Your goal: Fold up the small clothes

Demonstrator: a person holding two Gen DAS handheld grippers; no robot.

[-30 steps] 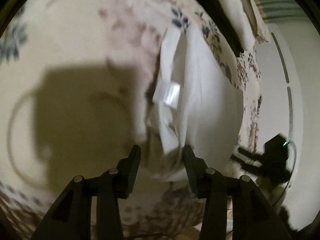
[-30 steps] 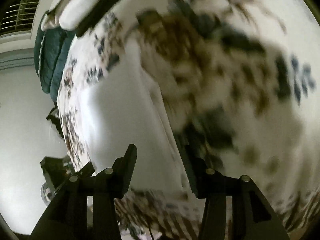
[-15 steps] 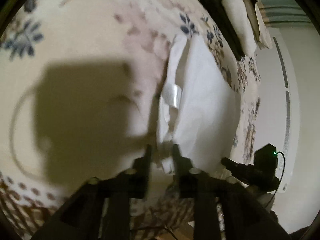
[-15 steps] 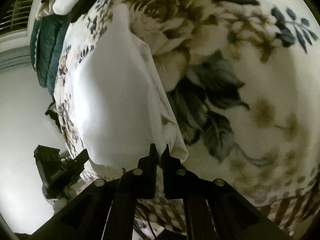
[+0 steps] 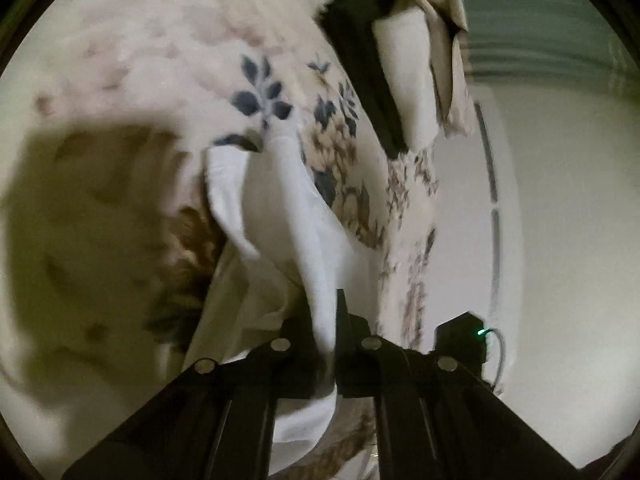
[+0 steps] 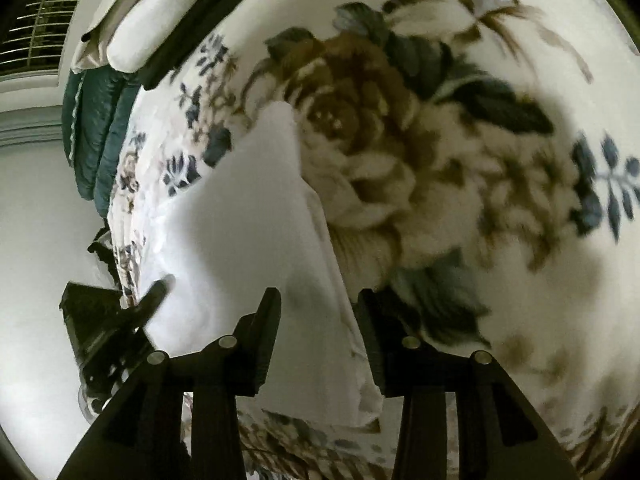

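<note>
A small white garment (image 5: 280,208) lies on a floral bedspread (image 5: 160,60). My left gripper (image 5: 326,320) is shut on the garment's near edge and holds that edge lifted, so the cloth hangs in folds. In the right wrist view the same white garment (image 6: 248,240) spreads flat on the bedspread (image 6: 440,160). My right gripper (image 6: 318,312) is open, its fingers either side of the garment's near right edge and not pinching it. The left gripper's fingers (image 6: 156,292) show at the garment's left edge.
Folded white and beige cloth on a dark slab (image 5: 396,60) sits at the far end of the bed. A teal quilt (image 6: 100,128) lies beyond the bed's far edge. A white wall (image 5: 560,240) borders the bed's side.
My left gripper stayed shut on the garment's edge and lifted it, bunching the cloth. My right gripper, shut on the garment half a second ago, has opened and let it go.
</note>
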